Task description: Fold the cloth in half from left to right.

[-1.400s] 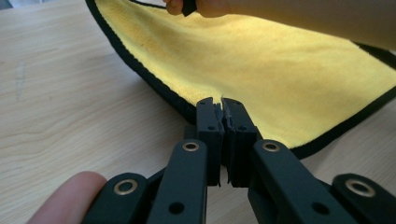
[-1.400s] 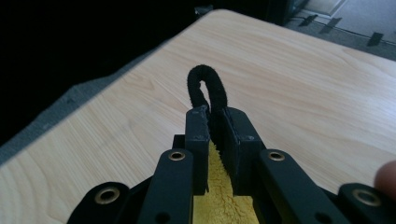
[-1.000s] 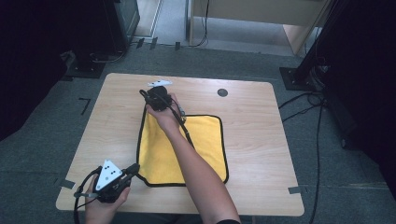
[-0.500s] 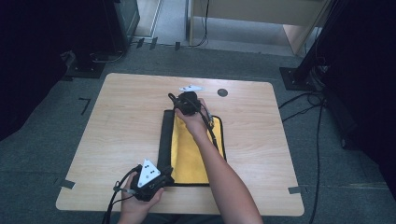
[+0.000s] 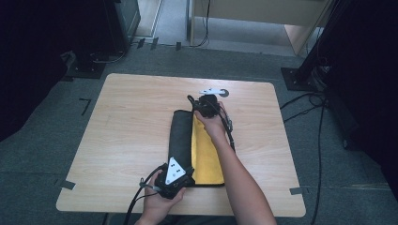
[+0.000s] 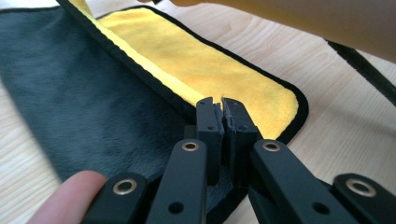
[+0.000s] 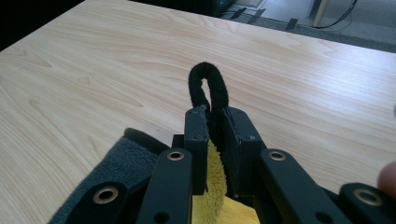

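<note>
High view: folded cloth (image 5: 197, 145) runs lengthwise away from the person — left tongs (image 5: 187, 180) and right tongs (image 5: 202, 104) pinch its ends; near corner hidden.

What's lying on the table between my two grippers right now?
The cloth: in the high view its grey flap, folded over the yellow side, runs from the left gripper at the near corner to the right gripper at the far corner. Both pinch its black edge.

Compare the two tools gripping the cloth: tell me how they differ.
The left tool pinches the cloth at its near corner; the right tool pinches the far corner. The left tool's grey plate lies over it; the right tool's plate juts out beyond it. Both are shut on the black-edged hem, folding the cloth grey side up.
</note>
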`<state>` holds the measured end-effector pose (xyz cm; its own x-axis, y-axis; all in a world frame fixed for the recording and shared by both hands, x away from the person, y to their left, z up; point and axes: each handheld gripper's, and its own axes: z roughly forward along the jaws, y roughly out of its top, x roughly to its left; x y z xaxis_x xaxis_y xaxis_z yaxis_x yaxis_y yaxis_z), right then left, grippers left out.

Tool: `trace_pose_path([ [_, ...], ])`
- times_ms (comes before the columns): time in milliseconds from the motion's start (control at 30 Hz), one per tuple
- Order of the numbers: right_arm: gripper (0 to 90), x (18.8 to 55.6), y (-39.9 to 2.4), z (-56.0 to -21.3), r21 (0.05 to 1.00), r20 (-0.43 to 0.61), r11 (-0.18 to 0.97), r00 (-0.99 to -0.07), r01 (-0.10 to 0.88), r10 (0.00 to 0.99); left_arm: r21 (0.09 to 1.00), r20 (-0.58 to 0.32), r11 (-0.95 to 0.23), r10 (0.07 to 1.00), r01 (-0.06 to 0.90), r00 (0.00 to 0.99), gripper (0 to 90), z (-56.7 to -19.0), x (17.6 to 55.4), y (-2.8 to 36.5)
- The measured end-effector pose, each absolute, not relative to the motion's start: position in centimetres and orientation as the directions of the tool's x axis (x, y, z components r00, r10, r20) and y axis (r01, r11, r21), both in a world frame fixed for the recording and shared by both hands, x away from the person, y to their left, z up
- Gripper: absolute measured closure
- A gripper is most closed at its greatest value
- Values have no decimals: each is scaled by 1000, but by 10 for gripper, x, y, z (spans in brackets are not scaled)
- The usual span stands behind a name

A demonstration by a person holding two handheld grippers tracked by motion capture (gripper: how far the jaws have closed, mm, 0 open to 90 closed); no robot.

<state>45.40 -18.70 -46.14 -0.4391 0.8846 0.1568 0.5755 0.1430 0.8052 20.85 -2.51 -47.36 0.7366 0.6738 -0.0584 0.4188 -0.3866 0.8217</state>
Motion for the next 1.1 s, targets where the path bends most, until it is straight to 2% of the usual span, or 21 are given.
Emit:
trace_pose_path([
  [400,800,456,-218,-472,795,142,145,-412,590,900,818,-72,-402,638,411,766,868,-479,216,-71],
  [767,810,455,-241,-479,804,155,110,-385,585,910,803,-92,-413,627,430,774,868,-489,219,-85],
  [833,774,455,-246,-480,811,146,93,-355,577,924,797,-100,-420,616,433,781,866,-492,218,-90],
  [900,747,454,-252,-480,810,162,71,-338,582,927,798,-101,-417,617,434,780,820,-492,218,-91],
  [967,739,454,-254,-480,809,156,74,-334,583,929,800,-135,-401,606,447,784,683,-492,218,-91],
  [1000,726,453,-255,-481,809,153,76,-333,582,930,801,-143,-396,600,448,787,683,-491,218,-91],
  [1033,706,452,-258,-481,809,142,83,-330,582,933,806,-141,-392,601,443,787,595,-490,218,-90],
  [1100,691,451,-263,-480,811,145,75,-323,580,935,818,-140,-384,590,429,795,546,-484,216,-86],
])
